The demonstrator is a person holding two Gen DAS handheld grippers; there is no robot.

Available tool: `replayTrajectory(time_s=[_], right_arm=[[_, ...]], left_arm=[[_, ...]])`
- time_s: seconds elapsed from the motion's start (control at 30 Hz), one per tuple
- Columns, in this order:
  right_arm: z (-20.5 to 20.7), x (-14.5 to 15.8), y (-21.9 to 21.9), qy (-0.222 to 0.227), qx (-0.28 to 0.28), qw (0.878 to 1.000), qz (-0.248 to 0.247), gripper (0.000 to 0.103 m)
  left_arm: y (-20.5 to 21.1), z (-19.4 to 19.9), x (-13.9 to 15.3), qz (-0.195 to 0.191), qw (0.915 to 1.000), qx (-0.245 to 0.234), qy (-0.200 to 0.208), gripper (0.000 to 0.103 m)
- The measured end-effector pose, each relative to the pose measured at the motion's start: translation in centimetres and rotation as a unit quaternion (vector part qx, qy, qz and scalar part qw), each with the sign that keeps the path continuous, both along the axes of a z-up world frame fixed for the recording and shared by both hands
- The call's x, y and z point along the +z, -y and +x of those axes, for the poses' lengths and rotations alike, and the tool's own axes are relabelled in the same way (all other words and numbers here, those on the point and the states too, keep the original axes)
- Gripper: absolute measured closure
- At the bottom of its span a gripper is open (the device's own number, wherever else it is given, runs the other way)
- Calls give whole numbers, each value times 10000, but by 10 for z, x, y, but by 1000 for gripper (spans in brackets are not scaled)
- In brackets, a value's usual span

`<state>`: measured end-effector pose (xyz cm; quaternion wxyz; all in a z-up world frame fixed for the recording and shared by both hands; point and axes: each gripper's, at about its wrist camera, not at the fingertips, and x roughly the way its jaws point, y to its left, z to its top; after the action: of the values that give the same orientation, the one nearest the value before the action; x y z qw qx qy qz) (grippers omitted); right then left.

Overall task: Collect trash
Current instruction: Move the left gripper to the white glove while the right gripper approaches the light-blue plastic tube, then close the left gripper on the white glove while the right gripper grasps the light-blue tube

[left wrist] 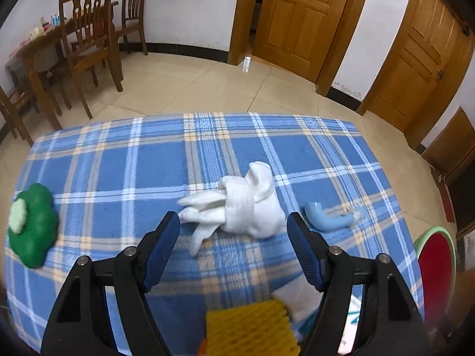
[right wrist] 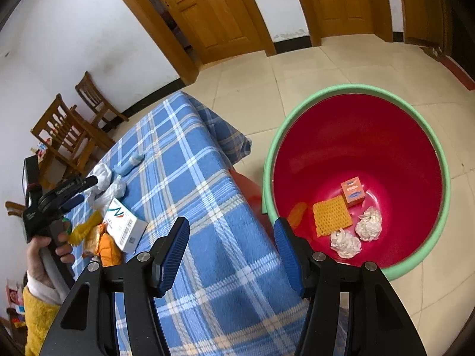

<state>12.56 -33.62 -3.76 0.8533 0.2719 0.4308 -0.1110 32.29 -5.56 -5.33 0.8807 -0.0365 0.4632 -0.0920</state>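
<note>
On the table, spread with a blue plaid cloth, the left tongs stood released with nothing between the blue pads, just short of a white crumpled cloth or tissue bundle lying near the middle. Just beside the bundle, to its right, lay a pale blue curved piece. A green flower-shaped thing sat well apart at the table's left edge. Close under the left wrist camera showed a yellow foam net and a bit of white wrapping.

Beside the table, on the tiled floor, stood the red bin with a green rim. At its bottom lay a yellow net, a small orange box and two crumpled white paper balls, near one another. The right tongs were released and bare, hanging over the table's edge between the cloth and the bin. In the right wrist view a white box and orange wrappers lay on the table near the person's left hand.
</note>
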Motion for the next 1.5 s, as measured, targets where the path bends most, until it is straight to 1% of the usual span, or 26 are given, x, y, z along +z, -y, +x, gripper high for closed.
replayTrajectory(time_s=[0.03,0.1,0.17,0.2,0.23,0.3,0.33,0.37,0.5,0.67,0.8,0.83,0.87,0.93,1.03,1.17,1.3,1.33,1.4,1.5], right_arm=[[2,-1,0,-26,10,10000,12,42],[5,-4,-1,-61,38,10000,55,42],[8,-6,-2,-83,63,9999,75,42],[10,-6,-3,-90,83,9999,72,42],[11,-5,-5,-91,103,9999,62,42],[15,-3,-8,-86,164,9998,28,42],[17,-2,-11,-77,211,9997,0,42],[19,0,-14,-68,252,9997,-29,42],[28,8,-26,-12,443,9988,-182,42],[45,17,-41,32,634,9972,-397,42],[67,20,-59,13,845,9953,-479,41],[75,20,-64,2,888,9948,-500,36],[83,20,-69,2,928,9944,-515,28],[98,20,-79,-5,984,9936,-561,26],[122,18,-95,-38,1137,9909,-724,26],[154,11,-116,-73,1346,9872,-849,26],[186,1,-132,-254,1539,9814,-1123,24],[191,-3,-133,-288,1561,9800,-1199,22],[204,-10,-137,-402,1631,9764,-1358,22],[215,-17,-138,-495,1678,9741,-1436,22]], left_arm=[[1,2,-3,-18,10000,6,-13,29],[1,7,-8,-60,10000,39,-62,38],[1,11,-14,-211,9997,25,-148,56],[-1,11,-15,-295,9994,27,-170,60],[-1,11,-16,-328,9993,25,-168,65],[-1,9,-16,-346,9993,-14,-109,71],[-2,8,-16,-365,9993,-38,-81,81],[-3,6,-15,-430,9990,-65,-65,83],[-17,-8,-7,-599,9982,46,52,83],[-50,-42,4,-865,9947,430,346,83],[-75,-65,2,-776,9916,846,593,83],[-80,-68,1,-764,9907,933,637,83],[-84,-70,-1,-756,9897,1015,670,83],[-92,-72,-5,-747,9880,1135,732,83],[-98,-71,-8,-701,9875,1188,763,83],[-97,-72,-11,-797,9873,1174,716,83],[-95,-72,-13,-835,9877,1131,684,83],[-96,-72,-14,-849,9876,1129,678,83],[-98,-70,-14,-902,9871,1148,664,84],[-102,-69,-16,-946,9859,1229,633,84]])
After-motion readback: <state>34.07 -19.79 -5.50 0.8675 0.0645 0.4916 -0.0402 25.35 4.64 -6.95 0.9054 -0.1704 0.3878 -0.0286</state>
